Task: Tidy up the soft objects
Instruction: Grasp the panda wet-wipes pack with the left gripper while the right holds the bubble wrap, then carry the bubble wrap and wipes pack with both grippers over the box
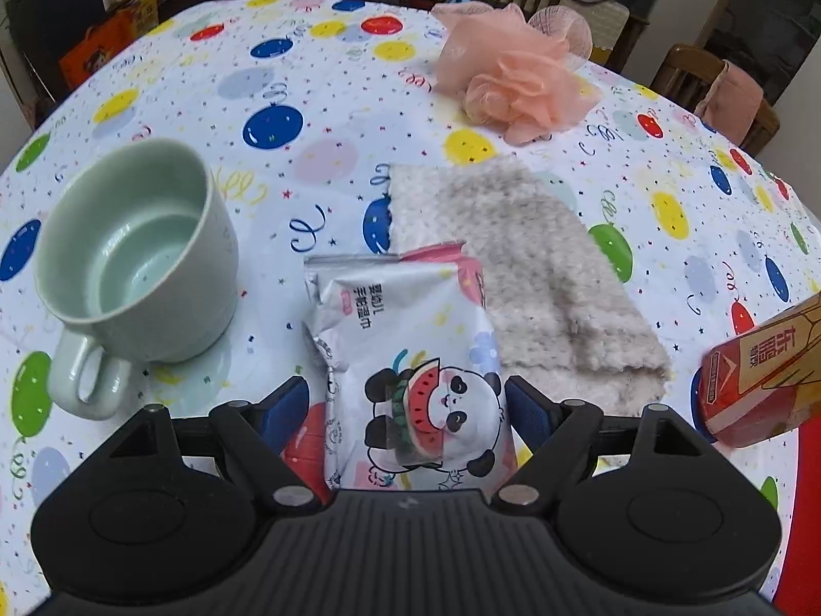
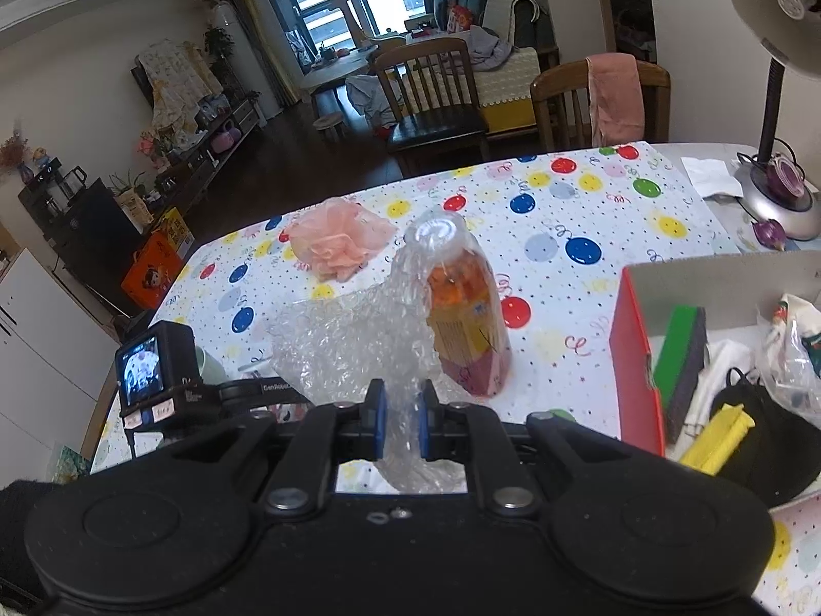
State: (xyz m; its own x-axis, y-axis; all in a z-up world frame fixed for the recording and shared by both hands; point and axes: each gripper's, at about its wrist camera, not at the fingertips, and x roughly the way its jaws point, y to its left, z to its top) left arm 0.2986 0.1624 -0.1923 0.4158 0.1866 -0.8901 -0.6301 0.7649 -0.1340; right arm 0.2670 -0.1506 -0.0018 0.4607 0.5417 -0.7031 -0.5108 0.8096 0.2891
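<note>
Between the wide-spread jaws of the left gripper (image 1: 408, 405) lies a wet-wipe pack (image 1: 410, 369) printed with a panda, flat on the balloon-patterned tablecloth (image 1: 287, 77); the blue pads stand just beside its edges without pressing, so it is not yet gripped. The right gripper (image 2: 402, 423) is clamped on a sheet of bubble wrap (image 2: 349, 339) that drapes up and over an orange drink bottle (image 2: 467, 318) standing just ahead of it.

To the right of that gripper sits a red-sided box (image 2: 633, 349) — the apparent collecting point. It already holds a green-and-grey sponge (image 2: 685, 359), a yellow cloth (image 2: 718, 436), something black, and a crinkled plastic packet (image 2: 793, 339); what lies under them cannot be told.

Judged from this, sorting is partly done. Still out on the table: the wipes, a grey knitted cloth (image 1: 533, 267) touching the pack's far right side, and farther ahead a peach bath pouf (image 1: 518, 82). The bubble wrap is in hand but not yet boxed.

Left of the left gripper, a pale green mug (image 1: 133, 262) stands upright — empty.
</note>
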